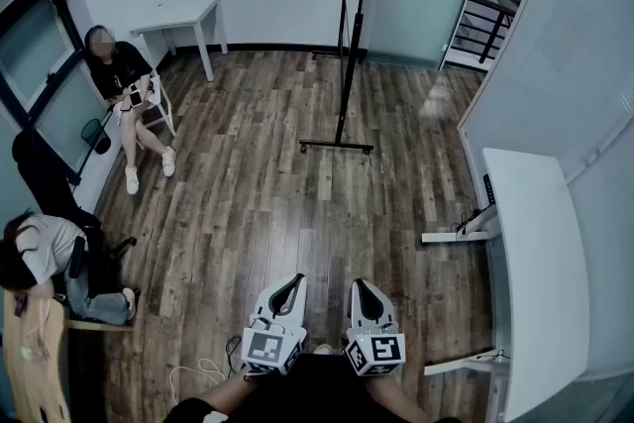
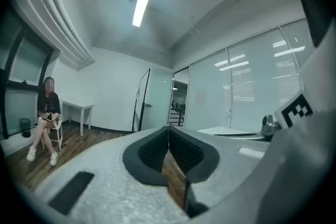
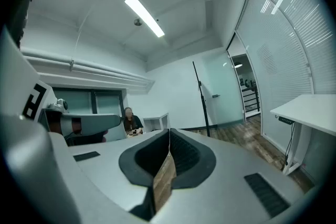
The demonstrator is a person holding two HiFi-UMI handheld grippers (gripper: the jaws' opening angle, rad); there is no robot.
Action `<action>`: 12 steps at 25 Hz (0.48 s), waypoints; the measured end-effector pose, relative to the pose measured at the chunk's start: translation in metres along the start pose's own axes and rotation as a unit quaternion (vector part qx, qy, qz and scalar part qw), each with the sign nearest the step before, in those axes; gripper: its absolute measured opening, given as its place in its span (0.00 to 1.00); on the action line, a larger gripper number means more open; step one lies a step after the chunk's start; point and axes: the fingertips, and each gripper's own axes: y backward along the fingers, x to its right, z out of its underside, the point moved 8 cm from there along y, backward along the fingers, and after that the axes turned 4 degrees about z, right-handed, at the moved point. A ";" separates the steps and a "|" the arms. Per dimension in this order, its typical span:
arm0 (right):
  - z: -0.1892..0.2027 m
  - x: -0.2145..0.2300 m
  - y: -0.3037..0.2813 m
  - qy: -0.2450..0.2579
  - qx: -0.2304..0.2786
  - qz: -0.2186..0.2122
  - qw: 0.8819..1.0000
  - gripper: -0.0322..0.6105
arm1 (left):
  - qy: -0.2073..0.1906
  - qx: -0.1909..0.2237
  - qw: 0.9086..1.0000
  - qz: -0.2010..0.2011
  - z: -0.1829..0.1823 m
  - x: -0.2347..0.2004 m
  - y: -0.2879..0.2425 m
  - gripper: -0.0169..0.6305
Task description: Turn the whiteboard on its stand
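The whiteboard (image 1: 355, 25) stands edge-on across the room on a black stand with a floor bar (image 1: 337, 147). It shows as a thin dark upright in the left gripper view (image 2: 140, 105) and the right gripper view (image 3: 201, 98). My left gripper (image 1: 293, 283) and right gripper (image 1: 359, 286) are side by side low in the head view, far short of the board, both pointing toward it. The left gripper (image 2: 168, 127) has its jaws closed tip to tip with nothing between them. So does the right gripper (image 3: 169, 131).
A person sits on a chair (image 1: 129, 94) at the left wall, and another is bent over at the lower left (image 1: 45, 258). A white table (image 1: 183, 20) stands at the back, a long white desk (image 1: 535, 263) along the right. White cable (image 1: 198, 371) lies on the wood floor.
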 end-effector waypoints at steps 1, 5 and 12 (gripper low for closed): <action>-0.001 0.000 0.000 -0.001 0.000 -0.001 1.000 0.08 | 0.000 0.001 1.000 0.000 0.000 0.000 -0.001 0.05; -0.002 -0.005 -0.003 -0.008 -0.002 0.002 1.000 0.07 | 0.000 -0.002 1.000 0.001 -0.001 -0.004 -0.001 0.05; -0.003 -0.011 -0.015 -0.008 0.003 -0.004 1.000 0.07 | -0.001 -0.002 1.000 -0.001 -0.003 -0.015 -0.005 0.05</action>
